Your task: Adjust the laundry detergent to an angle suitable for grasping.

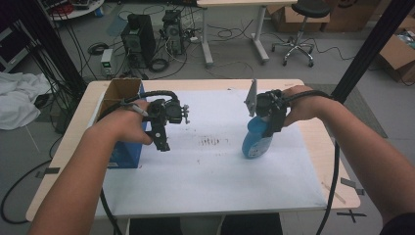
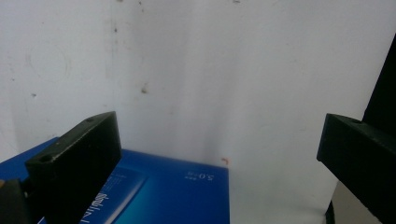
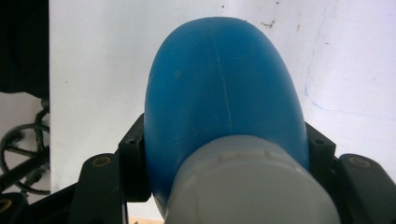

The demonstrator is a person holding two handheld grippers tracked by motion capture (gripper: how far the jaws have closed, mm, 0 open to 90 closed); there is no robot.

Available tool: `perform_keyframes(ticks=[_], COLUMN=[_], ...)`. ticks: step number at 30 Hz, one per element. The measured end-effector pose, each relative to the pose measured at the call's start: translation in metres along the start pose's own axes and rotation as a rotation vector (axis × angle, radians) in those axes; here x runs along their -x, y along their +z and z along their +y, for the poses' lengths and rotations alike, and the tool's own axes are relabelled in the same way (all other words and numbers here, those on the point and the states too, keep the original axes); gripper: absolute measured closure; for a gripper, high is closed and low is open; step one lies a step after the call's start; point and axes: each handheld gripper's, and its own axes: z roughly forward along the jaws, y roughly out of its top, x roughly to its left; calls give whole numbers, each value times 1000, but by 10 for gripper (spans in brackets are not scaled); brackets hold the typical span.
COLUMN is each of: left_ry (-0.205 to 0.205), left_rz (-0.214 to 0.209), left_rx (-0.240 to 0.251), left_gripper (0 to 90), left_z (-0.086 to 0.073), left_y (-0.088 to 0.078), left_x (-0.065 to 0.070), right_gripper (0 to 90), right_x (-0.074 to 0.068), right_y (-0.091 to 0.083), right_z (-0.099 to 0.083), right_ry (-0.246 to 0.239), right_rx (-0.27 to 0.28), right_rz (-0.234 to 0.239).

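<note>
A blue bottle (image 1: 258,138) with a white cap is clamped between the jaws of the right gripper (image 1: 272,117), right of centre on the white sheet (image 1: 215,171). The left gripper (image 1: 160,128) is held with jaws apart, empty, beside a blue box (image 1: 128,152) at the left.

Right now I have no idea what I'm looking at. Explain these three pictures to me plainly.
A person sits at a table covered with a white sheet, holding a two-jawed tool in each hand. The high view looks down from above. The other two come from cameras riding on the tools. The left hand-held gripper is open, holding nothing, above the sheet beside a blue box. The right hand-held gripper is clamped around a blue bottle with a white cap, its bottom end tilted down toward the sheet.
</note>
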Motion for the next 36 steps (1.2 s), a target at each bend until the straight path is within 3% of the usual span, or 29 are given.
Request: perform_keyframes(ticks=[3, 8, 14, 18, 22, 23, 27, 31, 36], left_ry=[3, 7, 16, 24, 30, 31, 37, 40, 44], left_rz=[6, 13, 20, 20, 23, 24, 35, 41, 40], left_rx=[3, 6, 8, 9, 5, 3, 3, 3, 4], left_gripper=[3, 3, 3, 3, 3, 3, 3, 3, 3], left_z=[0, 0, 1, 2, 4, 5, 7, 8, 10], left_y=[-2, -5, -9, -9, -10, -11, -13, -14, -15], left_x=[1, 3, 6, 7, 8, 8, 10, 11, 14], right_gripper=[376, 377, 377, 377, 377, 377, 378, 378, 378], right_x=[-1, -3, -3, -3, -1, 0, 0, -3, -4], right_y=[-9, -18, -25, -27, -29, -31, -32, -29, -24], right_z=[0, 0, 4, 6, 6, 6, 8, 13, 16], right_ry=[25, 55, 123, 180, 266, 308, 344, 402, 495], right_rx=[20, 7, 14, 0, 1, 10, -3, -26, -14], right_rz=[-7, -21, -7, -21, -27, -28, -31, -48, -46])
